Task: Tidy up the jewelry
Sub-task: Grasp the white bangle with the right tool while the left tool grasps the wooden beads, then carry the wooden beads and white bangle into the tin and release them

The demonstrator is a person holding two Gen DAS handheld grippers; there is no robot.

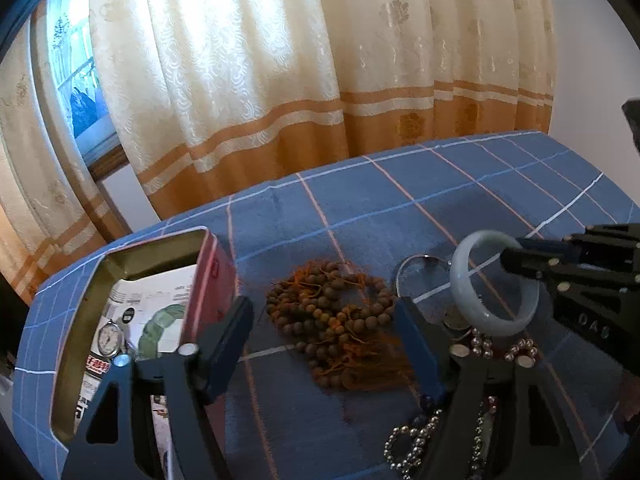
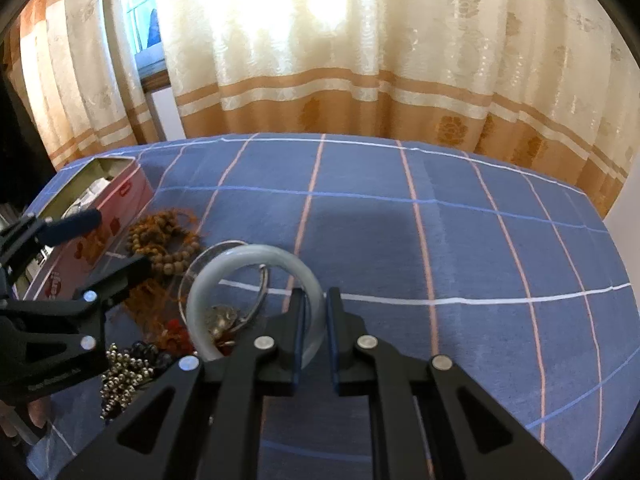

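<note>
the right tongs (image 2: 317, 312) hold a pale bangle (image 2: 256, 300), with the two fingers closed on its rim, one finger inside the ring and one outside. the bangle stands almost upright. in the left view its low edge is at the small heap of jewelry, and i cannot tell if it touches the heap or hangs a little above it.

the left tongs (image 1: 324, 336) are wide open and hold nothing. between their fingers, a little in front, lies a heap of brown wooden beads (image 1: 332, 320) with orange threads, on the blue checked cloth (image 2: 440, 220).

to the left of the left tongs, just beside the left finger, stands an open pink tin box (image 1: 212, 280). inside it i see a small watch (image 1: 107, 338), a green bracelet (image 1: 158, 328) and printed paper.

by the right finger of the left tongs, under it and behind it, are chains of small silver beads (image 1: 412, 448), and a thin metal ring (image 1: 420, 268) lies behind the bangle. the right tongs come into this view from the right side.

behind the cloth hangs a cream curtain (image 1: 260, 80) with orange bands.
</note>
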